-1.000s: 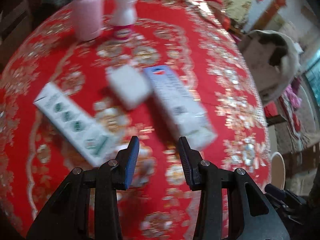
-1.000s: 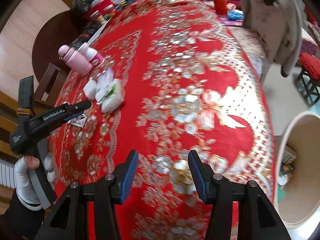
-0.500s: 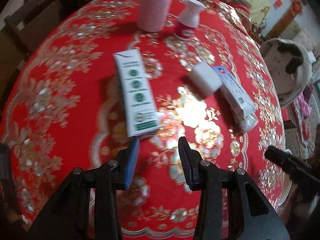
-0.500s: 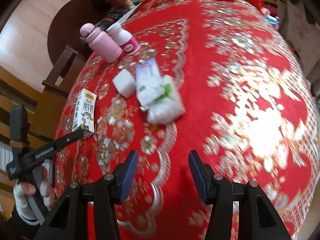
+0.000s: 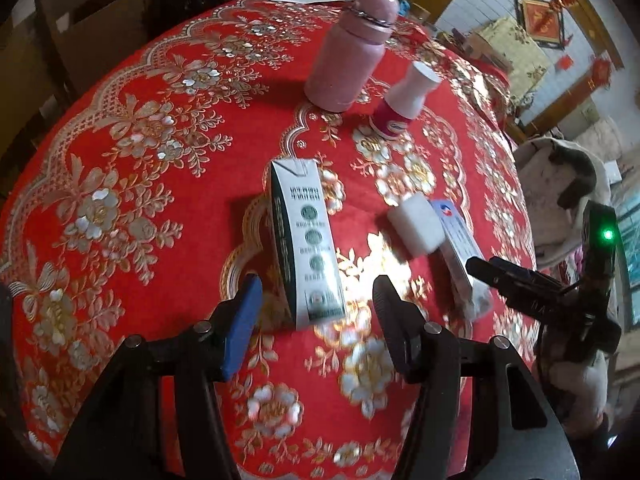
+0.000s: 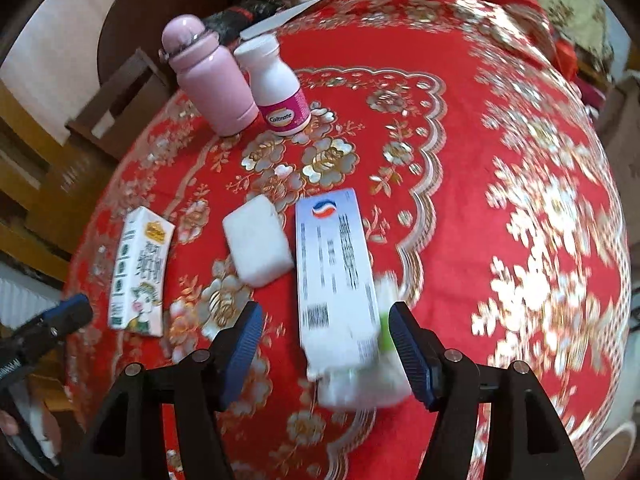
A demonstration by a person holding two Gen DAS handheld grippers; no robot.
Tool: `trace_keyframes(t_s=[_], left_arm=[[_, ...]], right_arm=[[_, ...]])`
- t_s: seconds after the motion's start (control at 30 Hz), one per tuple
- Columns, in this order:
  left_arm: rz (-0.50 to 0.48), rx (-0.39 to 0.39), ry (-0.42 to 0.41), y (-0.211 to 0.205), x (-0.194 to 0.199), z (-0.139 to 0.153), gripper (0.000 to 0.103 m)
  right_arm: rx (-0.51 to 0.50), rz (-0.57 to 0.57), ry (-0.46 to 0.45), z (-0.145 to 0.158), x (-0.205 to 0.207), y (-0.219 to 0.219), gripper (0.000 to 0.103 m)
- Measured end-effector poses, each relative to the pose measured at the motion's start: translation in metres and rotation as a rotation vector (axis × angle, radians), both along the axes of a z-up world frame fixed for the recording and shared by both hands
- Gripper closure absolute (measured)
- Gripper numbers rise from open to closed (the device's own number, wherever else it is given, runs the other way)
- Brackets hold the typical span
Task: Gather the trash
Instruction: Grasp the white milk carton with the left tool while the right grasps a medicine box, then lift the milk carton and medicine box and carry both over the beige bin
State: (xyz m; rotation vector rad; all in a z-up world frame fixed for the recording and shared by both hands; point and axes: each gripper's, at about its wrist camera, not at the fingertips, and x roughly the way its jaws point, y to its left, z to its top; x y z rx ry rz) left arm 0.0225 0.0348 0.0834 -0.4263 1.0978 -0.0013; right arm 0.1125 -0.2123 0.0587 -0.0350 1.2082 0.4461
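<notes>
Here, taking the white block [image 6: 258, 251] as my landmark, the carton [image 5: 306, 246] lies on its left on the red cloth [image 5: 132, 152], its near end between my spread left gripper [image 5: 316, 300]. Right of the block, the long box [image 6: 338, 284] lies between my spread right gripper [image 6: 326, 330].

Round table with red and gold flowered cloth [image 6: 500, 128]. On it: pink flask [image 6: 212, 84] and white pill bottle [image 6: 280, 88], upright, side by side; lying flat: milk carton [image 6: 140, 272], white foam block [image 6: 256, 240], long white box [image 6: 336, 276].
</notes>
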Motion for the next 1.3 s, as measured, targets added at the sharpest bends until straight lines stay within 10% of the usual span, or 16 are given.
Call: trace_keyframes(t_s=[0.43, 0.5, 0.87, 1.3], left_arm=[[0.01, 0.085, 0.05, -0.002, 0.049, -0.039, 0.048], [0.005, 0.065, 0.056, -0.001, 0.05, -0.042, 0.061], [-0.06, 0.036, -0.014, -0.024, 0.028, -0.008, 0.062], [-0.222, 0.044, -0.038, -0.123, -0.006, 0.009, 0.062]], right_arm=[[-0.096, 0.038, -0.016, -0.021, 0.024, 0.021, 0.058], [-0.09, 0.038, -0.03, -0.018, 0.021, 0.019, 0.059], [0.155, -0.108, -0.045, 0.027, -0.018, -0.046, 0.059], [0.149, -0.182, -0.049, 0.029, -0.09, -0.096, 0.059]])
